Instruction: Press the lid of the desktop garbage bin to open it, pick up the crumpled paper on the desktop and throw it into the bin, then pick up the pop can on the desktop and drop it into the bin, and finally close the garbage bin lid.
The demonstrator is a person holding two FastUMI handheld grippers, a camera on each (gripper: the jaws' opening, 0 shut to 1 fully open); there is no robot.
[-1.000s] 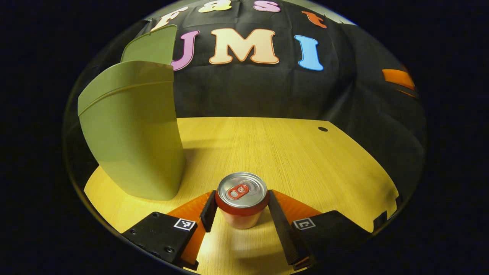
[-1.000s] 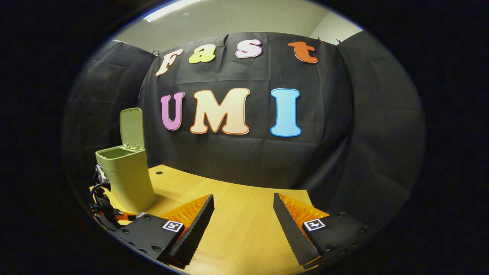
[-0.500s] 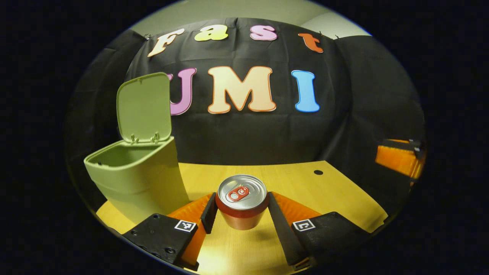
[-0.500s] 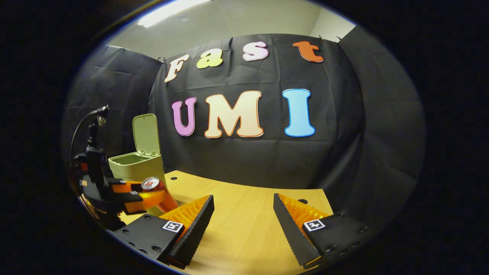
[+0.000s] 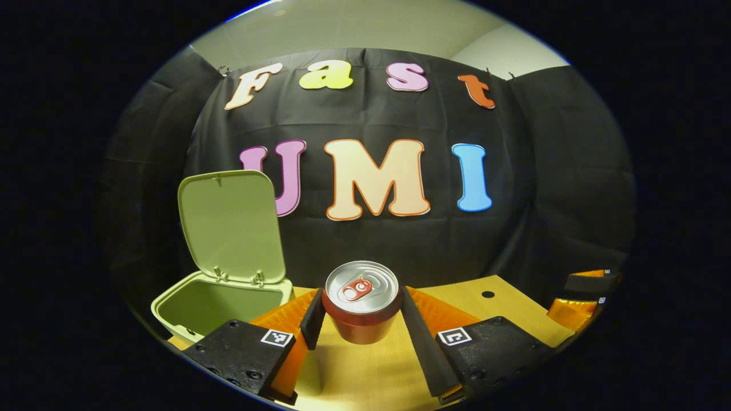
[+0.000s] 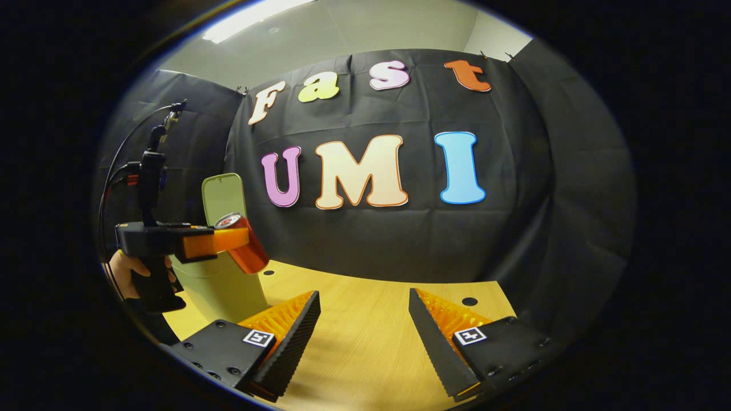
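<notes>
A red pop can (image 5: 361, 302) with a silver top is clamped between the fingers of my left gripper (image 5: 358, 311), held up in the air above the wooden table (image 5: 365, 371). The green bin (image 5: 211, 305) stands to its lower left with its lid (image 5: 231, 225) upright and the inside showing. In the right gripper view the left gripper (image 6: 220, 242) holds the pop can (image 6: 243, 242) just in front of the bin (image 6: 228, 288), near its top, below the raised lid (image 6: 224, 197). My right gripper (image 6: 365, 325) hovers open over the table (image 6: 360, 342) with nothing between its fingers.
A person's hand (image 6: 134, 271) grips the left gripper's handle, with a cable rising above it. Small dark holes (image 5: 487, 294) mark the tabletop near its far edge. The right gripper (image 5: 582, 297) shows at the far right of the left gripper view.
My left gripper has risen with the pop can, from table height to about the bin's rim. The right gripper has hardly moved and stays open.
</notes>
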